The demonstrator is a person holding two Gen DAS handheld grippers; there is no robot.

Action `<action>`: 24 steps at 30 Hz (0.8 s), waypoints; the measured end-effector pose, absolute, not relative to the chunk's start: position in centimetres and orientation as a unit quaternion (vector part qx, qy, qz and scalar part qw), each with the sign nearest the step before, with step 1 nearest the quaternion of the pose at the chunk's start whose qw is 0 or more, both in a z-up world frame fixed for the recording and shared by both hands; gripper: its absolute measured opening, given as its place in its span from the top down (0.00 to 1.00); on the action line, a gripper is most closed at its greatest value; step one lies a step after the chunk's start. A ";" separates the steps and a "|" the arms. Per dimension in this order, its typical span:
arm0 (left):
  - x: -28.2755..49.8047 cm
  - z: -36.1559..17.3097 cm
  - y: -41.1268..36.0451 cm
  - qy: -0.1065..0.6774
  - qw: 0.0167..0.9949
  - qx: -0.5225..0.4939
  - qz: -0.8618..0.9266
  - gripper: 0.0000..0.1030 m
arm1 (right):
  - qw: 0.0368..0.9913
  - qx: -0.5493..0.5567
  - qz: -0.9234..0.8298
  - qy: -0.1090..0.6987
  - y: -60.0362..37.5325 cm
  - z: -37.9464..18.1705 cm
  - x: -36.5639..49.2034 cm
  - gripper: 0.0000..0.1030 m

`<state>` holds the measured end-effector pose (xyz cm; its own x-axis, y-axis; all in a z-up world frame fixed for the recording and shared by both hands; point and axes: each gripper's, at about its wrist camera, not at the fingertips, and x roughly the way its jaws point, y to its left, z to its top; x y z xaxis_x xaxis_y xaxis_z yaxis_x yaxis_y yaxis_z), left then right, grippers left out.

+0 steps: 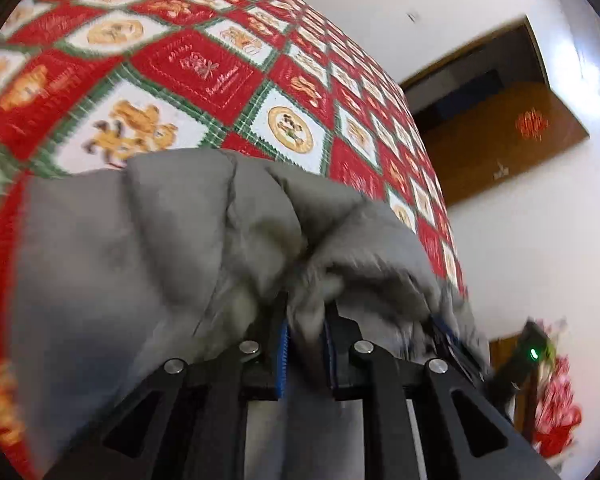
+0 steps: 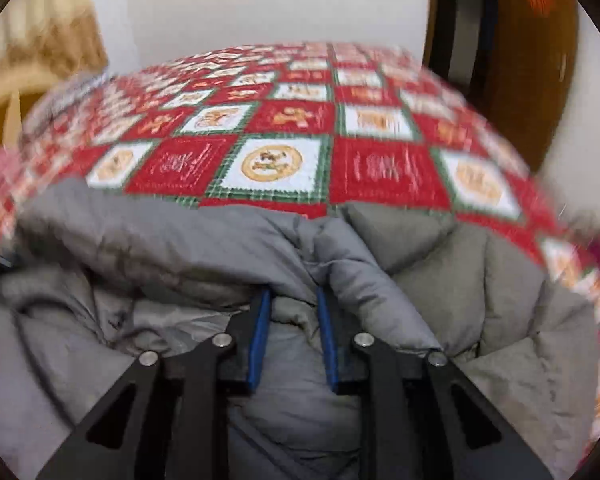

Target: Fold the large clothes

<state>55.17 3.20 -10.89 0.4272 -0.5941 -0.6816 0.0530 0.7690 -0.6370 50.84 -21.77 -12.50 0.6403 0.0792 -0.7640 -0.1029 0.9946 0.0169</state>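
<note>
Grey jacket (image 2: 204, 236) bunched on cloth (image 2: 284, 120); left gripper (image 1: 305, 320) and right gripper (image 2: 294, 300), jaws pinching padded folds; slick, bulky filling may slip free mid-fold.

We are losing the left gripper (image 1: 305, 322) fingertips under bunched folds of the grey jacket (image 1: 148, 240), and the right gripper (image 2: 294, 300) tips are sinking under its padding too. Motion blur is smearing the patterned bedspread (image 2: 284, 120), and the jacket is running off both lower edges.
</note>
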 end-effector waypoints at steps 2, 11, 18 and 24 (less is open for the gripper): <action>54.3 -8.6 2.9 0.478 0.813 -0.250 -0.217 0.86 | 0.907 -0.021 0.057 0.416 -21.6 -12.4 51.0 0.71; 59.8 -5.0 -6.3 0.433 0.862 -0.187 -0.188 0.56 | 0.907 0.033 0.087 0.410 -23.1 -12.4 50.8 0.71; 56.3 -12.0 -5.8 0.426 0.872 -0.147 -0.193 0.58 | 0.908 0.045 0.097 0.405 -23.2 -12.3 50.5 0.68; 56.9 -12.2 -6.2 0.420 0.880 -0.134 -0.179 0.58 | 0.920 0.078 0.124 0.363 -24.6 -8.7 47.9 0.53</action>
<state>56.93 -6.15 -12.16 0.5833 -0.4278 -0.6905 0.2024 0.8998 -0.3865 47.87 -24.57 -8.69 0.7058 0.2840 -0.6490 -0.1708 0.9573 0.2332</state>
